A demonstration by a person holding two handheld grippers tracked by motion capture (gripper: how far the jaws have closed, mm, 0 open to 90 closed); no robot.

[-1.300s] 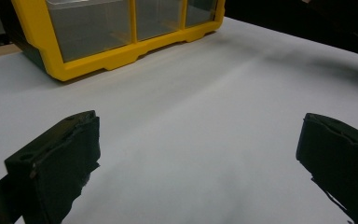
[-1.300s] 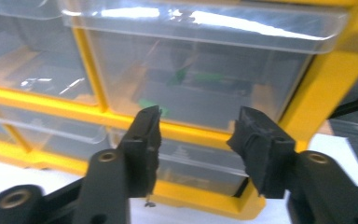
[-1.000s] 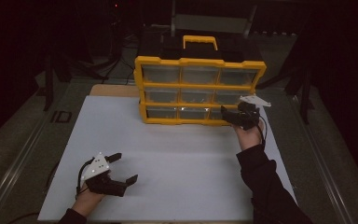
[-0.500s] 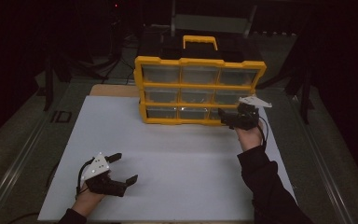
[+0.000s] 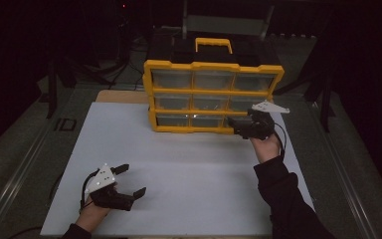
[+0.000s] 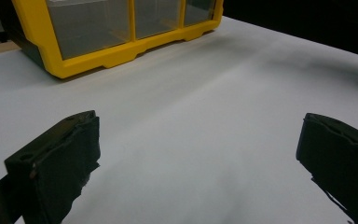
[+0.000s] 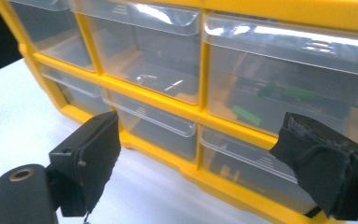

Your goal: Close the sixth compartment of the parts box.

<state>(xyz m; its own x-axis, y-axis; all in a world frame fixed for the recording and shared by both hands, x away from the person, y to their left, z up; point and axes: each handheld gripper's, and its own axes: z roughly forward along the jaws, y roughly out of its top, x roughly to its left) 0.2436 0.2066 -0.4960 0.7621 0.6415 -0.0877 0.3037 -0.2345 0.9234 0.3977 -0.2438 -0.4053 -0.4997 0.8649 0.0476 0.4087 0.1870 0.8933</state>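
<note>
The yellow drawer cabinet [image 5: 213,97] stands upright at the far side of the white bench [image 5: 189,174], its front of three rows of three clear drawers facing the person, a yellow handle [image 5: 213,45] on its black top; its bottom-right drawer [image 7: 247,163] lies straight ahead of the right gripper [image 5: 241,128], which is held at the cabinet's lower right corner, just in front of the drawer fronts; whether it touches them cannot be told. In the right gripper view its jaws stand wide apart with nothing between them, framing the lower two rows of drawers; green pieces [image 7: 247,114] lie inside the middle-right drawer [image 7: 289,84], and small metal parts [image 7: 161,83] inside the centre drawer [image 7: 147,58]. The right hand [image 5: 267,147] and its dark sleeve [image 5: 283,199] come in from the bottom right of the high view. The left gripper [image 5: 129,181] rests well apart from the cabinet, low over the near left part of the bench; its jaws are spread wide and empty, bare white surface between them in the left gripper view, with the cabinet's lower left corner [image 6: 70,65] farther off.
</note>
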